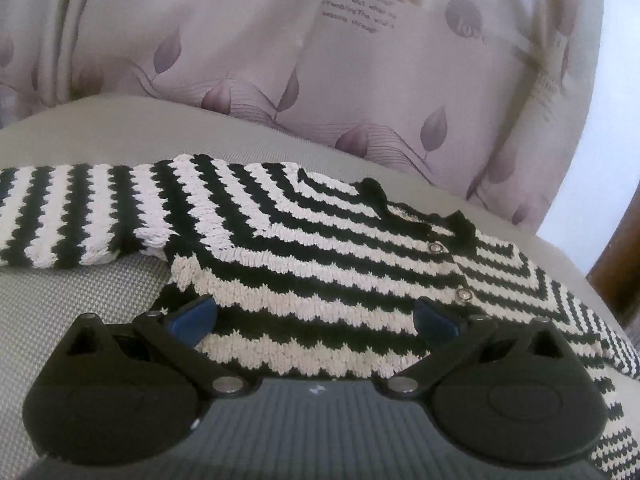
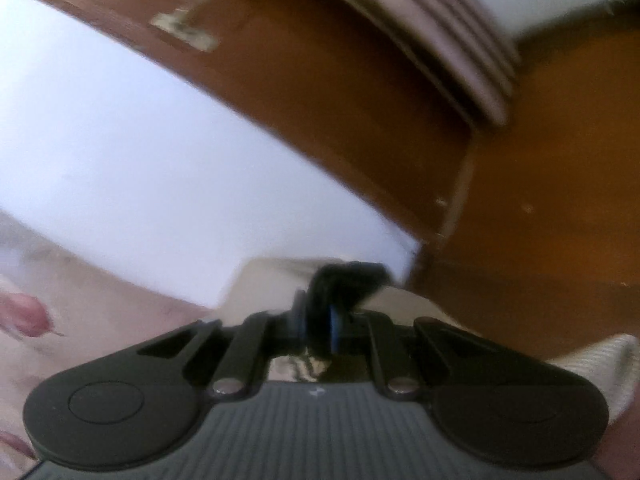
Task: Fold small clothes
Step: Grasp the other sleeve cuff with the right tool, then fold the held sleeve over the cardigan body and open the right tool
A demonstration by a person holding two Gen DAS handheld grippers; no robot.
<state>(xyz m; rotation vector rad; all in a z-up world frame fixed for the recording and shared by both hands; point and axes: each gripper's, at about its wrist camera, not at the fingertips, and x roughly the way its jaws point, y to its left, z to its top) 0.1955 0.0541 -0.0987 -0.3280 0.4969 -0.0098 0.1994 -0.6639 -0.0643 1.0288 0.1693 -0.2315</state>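
The black-and-white zigzag-striped knitted baby cardigan (image 1: 320,248) lies flat on a grey woven cushion (image 1: 80,300), one sleeve stretched to the left. The left gripper (image 1: 316,318) hangs wide open over its lower hem, holding nothing. The right gripper (image 2: 318,330) is clamped tight on a black knitted edge (image 2: 344,280) of the cardigan, in front of a brown wooden door (image 2: 540,220).

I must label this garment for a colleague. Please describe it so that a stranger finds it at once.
On the grey cushion before the leaf-print curtain lies one knitted cardigan. Its black-and-white zigzag stripes and small round buttons mark it out.
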